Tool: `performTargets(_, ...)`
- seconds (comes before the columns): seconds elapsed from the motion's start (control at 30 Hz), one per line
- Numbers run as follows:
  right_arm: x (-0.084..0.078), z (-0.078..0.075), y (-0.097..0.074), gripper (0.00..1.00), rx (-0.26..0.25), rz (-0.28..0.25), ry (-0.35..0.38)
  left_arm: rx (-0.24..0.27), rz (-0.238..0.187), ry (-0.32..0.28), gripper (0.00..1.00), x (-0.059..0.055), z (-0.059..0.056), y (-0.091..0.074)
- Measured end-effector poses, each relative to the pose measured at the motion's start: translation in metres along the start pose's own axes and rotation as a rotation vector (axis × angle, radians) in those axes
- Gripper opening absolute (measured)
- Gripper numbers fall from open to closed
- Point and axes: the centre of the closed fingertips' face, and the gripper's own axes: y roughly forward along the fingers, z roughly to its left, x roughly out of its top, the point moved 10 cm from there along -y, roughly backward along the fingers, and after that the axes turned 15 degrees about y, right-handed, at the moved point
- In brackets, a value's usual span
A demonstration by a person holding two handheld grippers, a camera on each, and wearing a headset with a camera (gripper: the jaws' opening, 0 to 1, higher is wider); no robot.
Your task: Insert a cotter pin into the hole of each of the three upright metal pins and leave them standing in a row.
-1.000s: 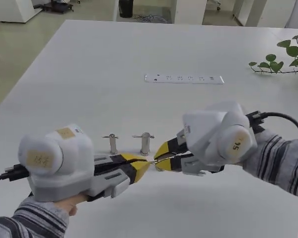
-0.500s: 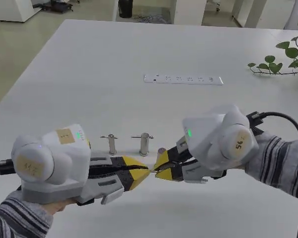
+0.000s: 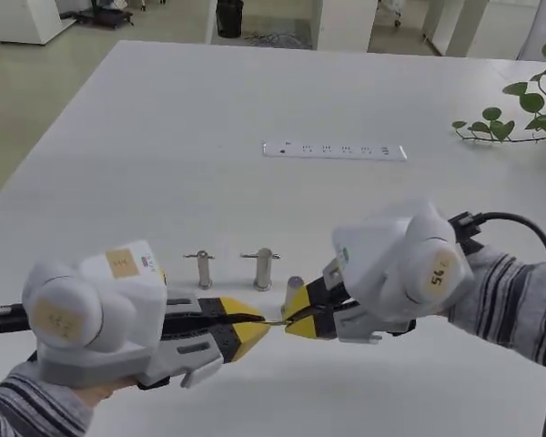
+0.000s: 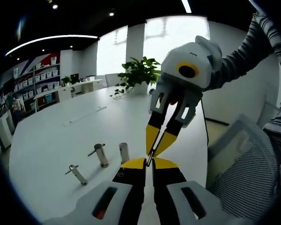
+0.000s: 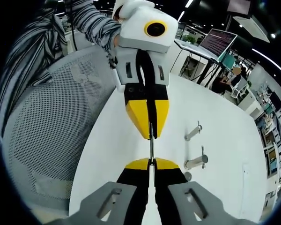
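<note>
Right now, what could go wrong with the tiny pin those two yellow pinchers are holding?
1. The thin cotter pin is pinched just at its ends by the left gripper and right gripper. If either grip loosens, it may slip and drop onto the table.
2. The right gripper sits very close to the bare metal pin, so a small nudge might knock it over.

Yellow tips, black shanks, pale grey-white housings on left gripper (image 3: 262,324) and right gripper (image 3: 289,320); tan sticker (image 3: 121,264) on each housing. Thin grey cotter pin (image 5: 151,147). Silvery metal pins (image 3: 203,269). White table (image 3: 164,137), white power strip (image 3: 335,151). Sleeve (image 3: 519,305) in narrow dark stripes on light grey. Black cable (image 3: 505,216). Green plant (image 3: 536,95). Grey mesh chair (image 5: 47,140). Pale greenish-beige floor (image 3: 36,82).
</note>
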Motion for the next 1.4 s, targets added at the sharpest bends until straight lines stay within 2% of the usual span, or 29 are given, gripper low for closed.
performTargets(0.07, -0.002, -0.001, 0.0, 0.0, -0.014, 0.012, -0.001, 0.016, 0.007, 0.002, 0.02, -0.001, 0.001, 0.0)
performTargets(0.23, -0.007, -0.005, -0.002, 0.0, -0.038, 0.035, 0.02, 0.07, 0.021, 0.021, 0.11, -0.002, 0.001, 0.002)
performTargets(0.3, -0.01, -0.007, -0.003, 0.0, -0.062, 0.054, 0.027, 0.109, 0.031, 0.04, 0.12, -0.004, 0.002, 0.003)
performTargets(0.47, -0.018, -0.013, -0.004, 0.0, -0.1, 0.083, 0.064, 0.156, 0.052, 0.045, 0.16, -0.007, 0.001, 0.008)
performTargets(0.67, -0.03, -0.021, -0.007, 0.0, -0.136, 0.121, 0.11, 0.217, 0.059, 0.006, 0.19, -0.014, 0.0, 0.018)
performTargets(0.77, -0.035, -0.026, -0.008, 0.0, -0.15, 0.135, 0.121, 0.229, 0.057, -0.014, 0.21, -0.017, 0.0, 0.024)
performTargets(0.97, -0.043, -0.034, -0.008, 0.0, -0.173, 0.168, 0.099, 0.265, 0.052, -0.067, 0.24, -0.023, 0.002, 0.035)
performTargets(1.2, -0.053, -0.044, -0.006, 0.0, -0.185, 0.201, 0.113, 0.286, 0.063, -0.107, 0.28, -0.027, 0.005, 0.047)
performTargets(1.4, -0.059, -0.051, -0.004, 0.0, -0.19, 0.224, 0.129, 0.301, 0.075, -0.134, 0.27, -0.031, 0.011, 0.059)
